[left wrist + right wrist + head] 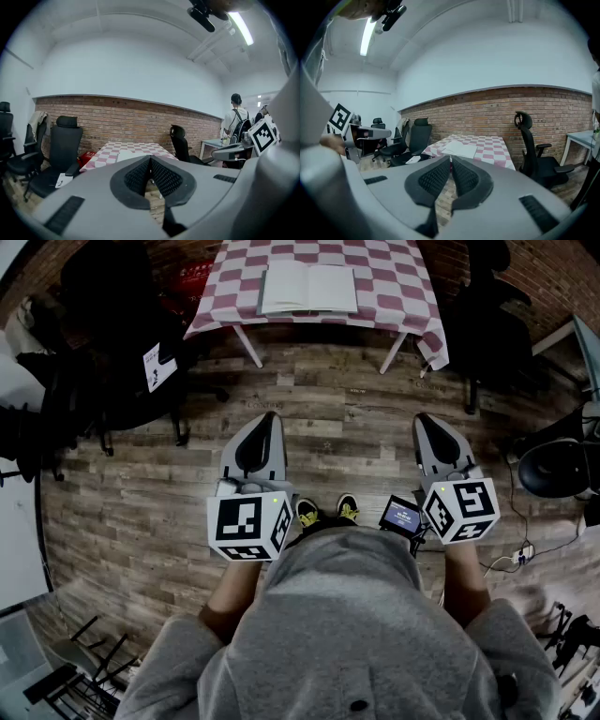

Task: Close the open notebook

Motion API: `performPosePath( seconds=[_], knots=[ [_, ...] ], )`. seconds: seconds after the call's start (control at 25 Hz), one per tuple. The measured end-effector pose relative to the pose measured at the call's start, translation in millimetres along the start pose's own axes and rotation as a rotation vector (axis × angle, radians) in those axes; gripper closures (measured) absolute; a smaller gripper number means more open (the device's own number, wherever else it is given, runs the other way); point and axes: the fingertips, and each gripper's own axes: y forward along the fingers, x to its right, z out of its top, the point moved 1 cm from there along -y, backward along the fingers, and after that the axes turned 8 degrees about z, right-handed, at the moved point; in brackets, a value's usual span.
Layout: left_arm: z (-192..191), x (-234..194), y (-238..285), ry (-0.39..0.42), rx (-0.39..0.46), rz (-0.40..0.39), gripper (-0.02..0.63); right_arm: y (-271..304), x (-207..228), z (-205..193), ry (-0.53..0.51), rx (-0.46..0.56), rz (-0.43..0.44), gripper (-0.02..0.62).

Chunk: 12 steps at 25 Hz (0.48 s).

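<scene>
The open white-paged notebook (pixel 307 289) lies flat with both pages up on a desk covered in a red-and-white checked cloth (pixel 398 277). It sits against the near edge of the desk, about midway along it. The person stands well back from the desk on the wooden plank floor (pixel 347 399), wearing a grey sweatshirt (pixel 347 615), with yellow-and-black shoes (pixel 307 512) just showing past its hem. They hold both tools out ahead, side by side and well apart. The left gripper (pixel 271 415) has its jaws pressed together with nothing between the ribbed black pads, and it points toward the desk, tipped a little downward. The right gripper (pixel 423 416) is the same: jaws closed tip to tip, empty, aimed at the desk. Both are well apart from the notebook. Black office chairs flank the desk, one (pixel 492 324) by its right edge and another (pixel 122 324) off its left edge, and a red brick wall (pixel 497 108) runs behind it. Off to the right in the left gripper view, a person with a backpack (pixel 236 119) stands with their back turned.
</scene>
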Motion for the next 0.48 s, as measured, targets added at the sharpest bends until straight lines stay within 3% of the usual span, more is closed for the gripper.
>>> performPosePath(
  seconds=[0.48],
  knots=[
    [4, -3, 8, 0.022, 0.021, -0.024, 0.595, 16, -14, 6, 0.057, 0.075, 0.023, 0.558]
  ],
)
